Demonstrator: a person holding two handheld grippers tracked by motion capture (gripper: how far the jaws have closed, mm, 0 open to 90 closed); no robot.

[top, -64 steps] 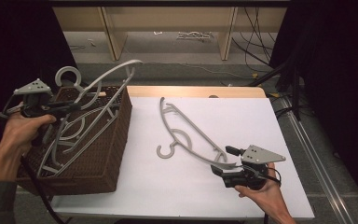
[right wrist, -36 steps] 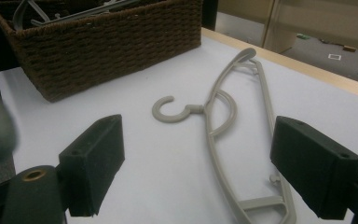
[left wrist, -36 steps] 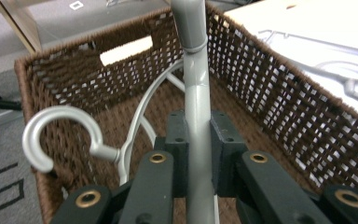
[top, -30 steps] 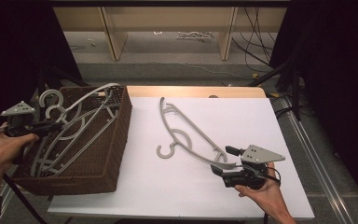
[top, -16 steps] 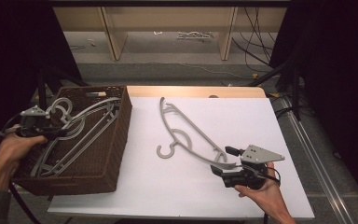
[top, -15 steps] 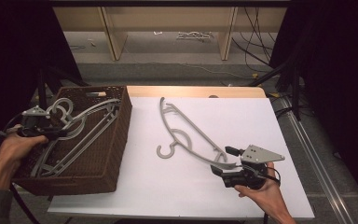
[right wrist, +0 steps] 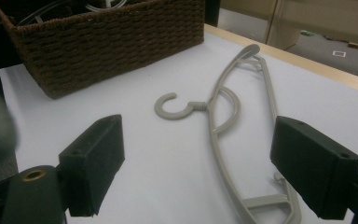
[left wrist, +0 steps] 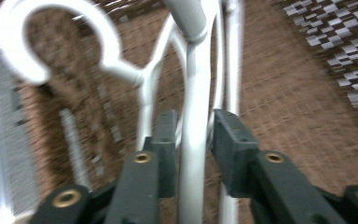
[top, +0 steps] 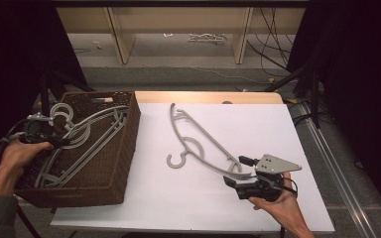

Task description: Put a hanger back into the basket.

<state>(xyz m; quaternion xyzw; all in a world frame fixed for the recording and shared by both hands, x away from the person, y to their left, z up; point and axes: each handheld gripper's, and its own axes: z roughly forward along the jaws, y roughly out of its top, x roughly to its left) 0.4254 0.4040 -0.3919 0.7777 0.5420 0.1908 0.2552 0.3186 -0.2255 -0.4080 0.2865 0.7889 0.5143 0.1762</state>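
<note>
Hangers are the work in hand, and the basket (top: 124, 148) serves as the landmark. White table (top: 178, 198) carries everything: the brown wicker basket stands at its left end, and the bare top spreads to the right of the basket. Inside the basket several pale grey hangers (top: 87, 139) lie stacked and slanted, their hooks toward the basket's far left corner and their lower ends toward its near wall. One more hanger (top: 203, 141) lies flat on the table just right of the basket, apart from it, with its hook (top: 176, 159) curling back toward the basket; in the right gripper view that same hanger (right wrist: 223, 140) runs between the jaws farther off, with the basket wall (right wrist: 112, 42) behind at the upper left.

Left gripper (top: 42, 139) sits over the basket's left side, held in a hand (top: 17, 153) that comes in beside the basket's left wall. Its own view shows the jaws closed against a hanger bar (left wrist: 193, 154) from both sides, so it grips that hanger inside the basket, the woven floor blurred behind.

Right gripper (top: 240, 173) rests well right of the basket, by the flat hanger's near end, with its jaws spread wide and holding nothing.
</note>
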